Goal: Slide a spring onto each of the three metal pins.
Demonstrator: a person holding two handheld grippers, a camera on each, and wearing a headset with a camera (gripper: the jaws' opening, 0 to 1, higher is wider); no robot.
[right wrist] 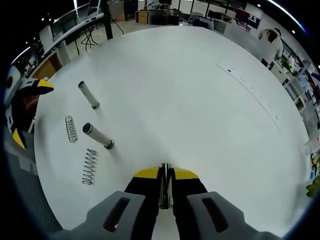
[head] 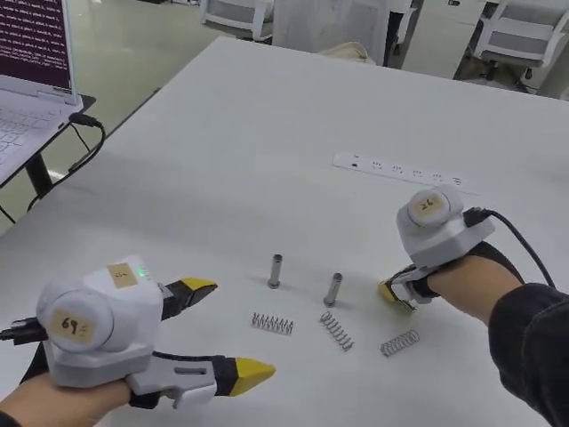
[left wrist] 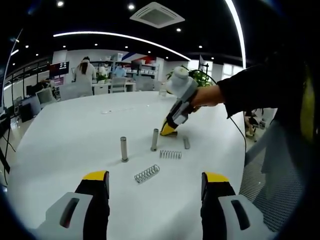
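Note:
Two metal pins [head: 276,269] [head: 333,289] stand upright on the white table [head: 267,133]. Three springs [head: 271,323] [head: 336,329] [head: 399,342] lie flat in front of them. My right gripper [head: 397,294] rests low at the table, right of the pins, shut on a third metal pin [right wrist: 164,186] that shows between its jaws. My left gripper [head: 227,329] hovers at the near left, open and holding nothing. In the left gripper view the nearest spring [left wrist: 147,173] lies just beyond the open jaws, with the pins [left wrist: 123,149] [left wrist: 155,139] and the right gripper [left wrist: 172,126] behind it.
A white power strip [head: 396,171] lies across the table beyond the pins. A laptop [head: 27,80] with a black cable [head: 89,133] sits on a side stand at the left. Office chairs [head: 524,36] stand past the far edge.

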